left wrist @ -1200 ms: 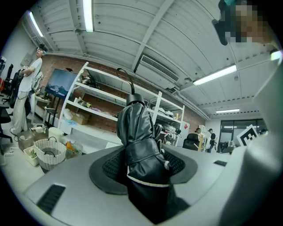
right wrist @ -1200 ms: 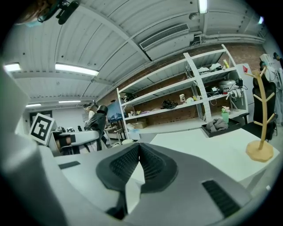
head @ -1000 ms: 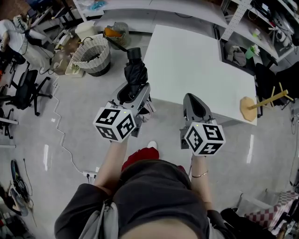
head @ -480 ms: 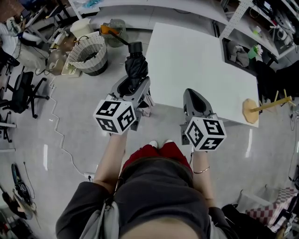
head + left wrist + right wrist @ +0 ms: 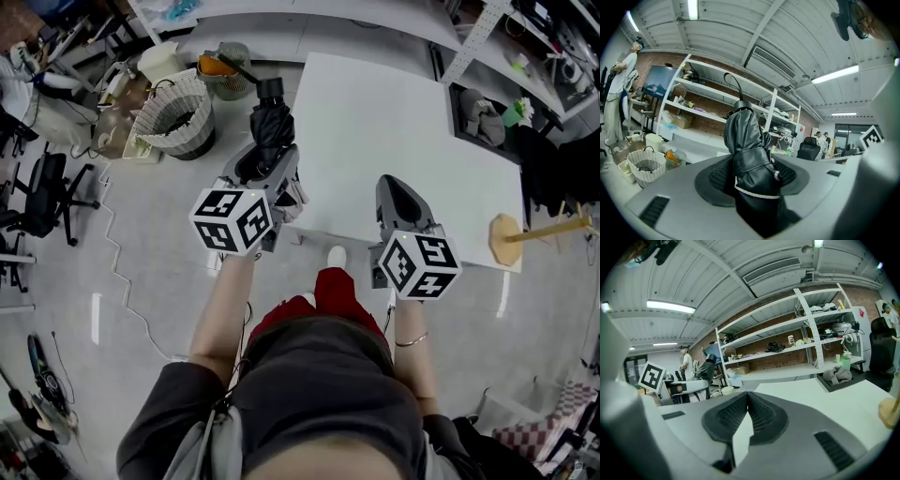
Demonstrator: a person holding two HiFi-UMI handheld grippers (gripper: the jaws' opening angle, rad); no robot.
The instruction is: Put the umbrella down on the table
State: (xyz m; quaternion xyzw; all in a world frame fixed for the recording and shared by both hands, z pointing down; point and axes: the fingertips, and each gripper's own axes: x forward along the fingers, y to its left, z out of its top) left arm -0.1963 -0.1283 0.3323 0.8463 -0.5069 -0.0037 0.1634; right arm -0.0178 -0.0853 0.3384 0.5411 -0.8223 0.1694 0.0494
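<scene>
The white bench (image 5: 403, 112) stood in front of the person, with a wicker basket (image 5: 178, 112) on the floor off its left corner. The right gripper (image 5: 396, 187) reached over the bench's near edge, its jaws pressed together on nothing. The left gripper (image 5: 270, 171) was just beside the bench's left edge, jaws pinching the folded black umbrella (image 5: 270, 127), which hung over the floor, not on the bench.

Umbrella (image 5: 270, 131): black cloth, folded, faint leathery sheen; strap edged with white stitching.
Table (image 5: 394, 112): white top, smooth, matt.
Left gripper (image 5: 267, 167), right gripper (image 5: 394, 187): grey matt plastic shells; black ribbed pads (image 5: 761, 416) (rubbery in look).
Basket (image 5: 183, 112): pale woven wicker.
Stand (image 5: 511, 234): bare light wood.
Floor (image 5: 122, 272): grey, polished, glossy with lamp glare.
</scene>
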